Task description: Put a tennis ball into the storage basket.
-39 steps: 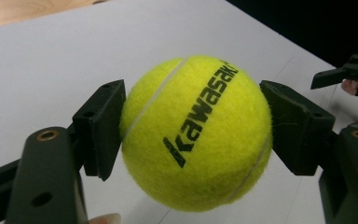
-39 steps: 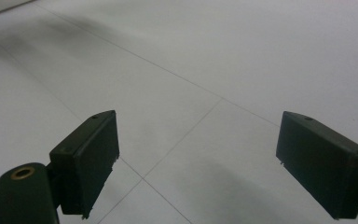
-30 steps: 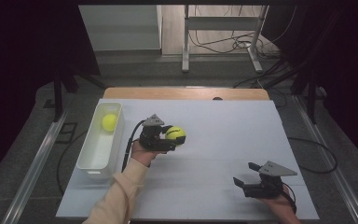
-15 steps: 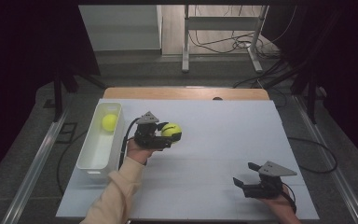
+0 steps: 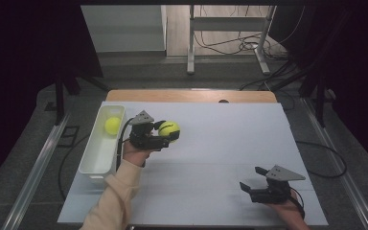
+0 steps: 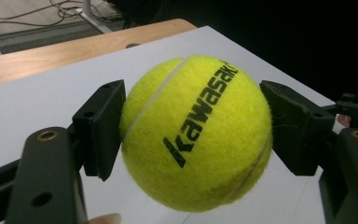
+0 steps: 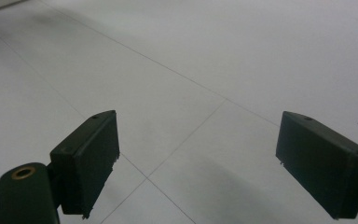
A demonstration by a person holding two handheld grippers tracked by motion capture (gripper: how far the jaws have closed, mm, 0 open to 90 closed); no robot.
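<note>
Held tennis ball [image 5: 169, 129] shifted left — nearer white bin [image 5: 92, 158], second ball [image 5: 112, 125] inside

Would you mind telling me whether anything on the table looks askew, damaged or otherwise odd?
Nothing stands out. The left gripper holds one tennis ball squarely between its fingers, another ball lies in the white bin, and the right gripper rests open.
</note>
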